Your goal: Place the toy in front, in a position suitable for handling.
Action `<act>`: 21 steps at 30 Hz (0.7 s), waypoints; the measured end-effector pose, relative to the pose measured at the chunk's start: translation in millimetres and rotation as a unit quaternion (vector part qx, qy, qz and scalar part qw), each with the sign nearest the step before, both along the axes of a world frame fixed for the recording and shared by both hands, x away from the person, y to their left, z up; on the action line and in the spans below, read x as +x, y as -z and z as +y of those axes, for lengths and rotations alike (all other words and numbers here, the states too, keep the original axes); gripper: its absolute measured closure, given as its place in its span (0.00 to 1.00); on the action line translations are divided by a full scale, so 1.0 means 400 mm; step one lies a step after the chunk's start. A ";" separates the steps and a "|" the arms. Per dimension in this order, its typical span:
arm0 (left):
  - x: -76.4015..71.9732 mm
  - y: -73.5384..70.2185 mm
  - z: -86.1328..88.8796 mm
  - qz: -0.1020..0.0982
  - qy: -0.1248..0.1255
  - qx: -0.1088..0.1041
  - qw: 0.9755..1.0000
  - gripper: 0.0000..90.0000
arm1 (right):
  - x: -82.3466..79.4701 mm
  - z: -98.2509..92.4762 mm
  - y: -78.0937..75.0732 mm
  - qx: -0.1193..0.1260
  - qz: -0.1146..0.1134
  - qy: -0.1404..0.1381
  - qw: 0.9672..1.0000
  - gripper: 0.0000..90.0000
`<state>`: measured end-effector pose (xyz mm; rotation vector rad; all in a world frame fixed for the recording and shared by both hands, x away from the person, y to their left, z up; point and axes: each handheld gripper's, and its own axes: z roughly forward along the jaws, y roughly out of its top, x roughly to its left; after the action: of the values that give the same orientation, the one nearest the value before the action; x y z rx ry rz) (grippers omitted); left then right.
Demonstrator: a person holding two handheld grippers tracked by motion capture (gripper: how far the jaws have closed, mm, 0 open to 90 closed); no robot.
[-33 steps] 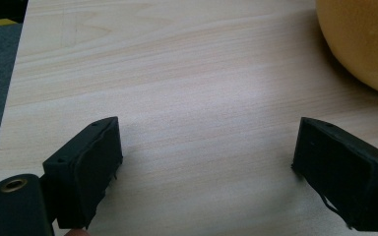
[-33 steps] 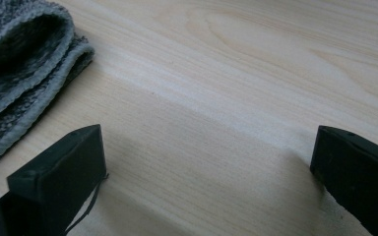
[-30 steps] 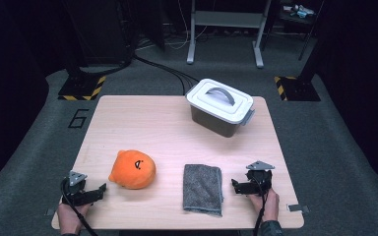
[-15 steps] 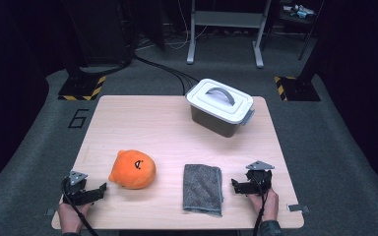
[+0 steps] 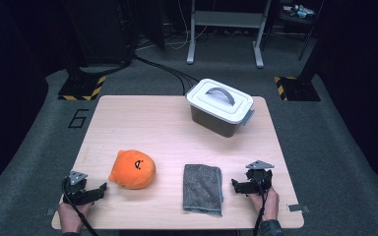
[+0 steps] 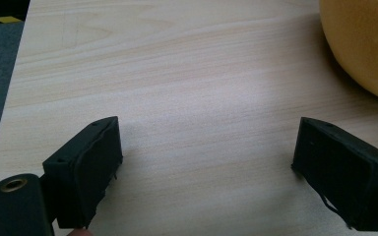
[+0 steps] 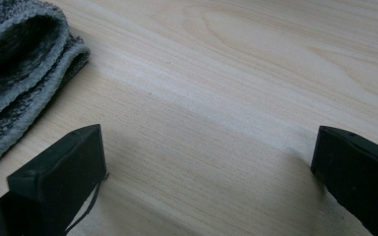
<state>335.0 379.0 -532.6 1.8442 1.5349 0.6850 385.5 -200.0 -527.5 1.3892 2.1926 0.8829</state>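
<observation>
An orange plush ball [image 5: 133, 169] with a small black face lies on the wooden table [image 5: 142, 123] at the front left. A folded grey towel [image 5: 203, 188] lies flat at the front middle. My left gripper [image 5: 97, 191] rests low at the front left corner, open, its jaws toward the plush and apart from it. In the left gripper view the plush [image 6: 364, 44] sits past the right jaw of the gripper [image 6: 206, 142], with bare wood between the jaws. My right gripper [image 5: 236, 186] is open just right of the towel [image 7: 15, 64], its jaws [image 7: 211, 147] empty.
A grey storage box with a white lid and handle [image 5: 220, 105] stands at the back right of the table. Dark floor, cables and a metal stand leg [image 5: 192, 34] lie beyond the far edge. A person's hands hold both grippers at the near edge.
</observation>
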 end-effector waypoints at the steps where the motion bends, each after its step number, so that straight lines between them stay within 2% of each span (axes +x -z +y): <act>1: 0.000 0.000 0.000 0.000 0.000 0.000 1.000 0.12 | 0.000 0.000 0.000 0.000 0.000 0.000 1.000 0.00; 3: 0.000 0.000 0.000 0.000 0.000 0.000 1.000 0.12 | 0.003 -0.002 -0.001 -0.005 -0.002 -0.005 1.000 0.00; 8: 0.000 0.000 0.001 0.001 0.001 0.001 1.000 0.12 | -0.002 -0.001 -0.007 0.015 0.013 0.002 1.000 0.00; 12: 0.000 -0.001 0.002 0.004 0.004 0.004 1.000 0.12 | -0.010 0.000 -0.017 0.017 0.014 -0.001 1.000 0.00; 13: 0.000 -0.001 0.002 0.004 0.004 0.004 1.000 0.12 | -0.013 0.005 -0.022 0.022 0.016 0.006 1.000 0.00; 21: 0.000 -0.001 0.002 0.004 0.004 0.004 1.000 0.12 | -0.044 0.054 -0.081 0.016 -0.003 -0.027 1.000 0.00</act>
<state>334.8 379.9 -532.2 1.8595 1.5313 0.6825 368.0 -178.3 -495.1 1.3453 2.2304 0.9435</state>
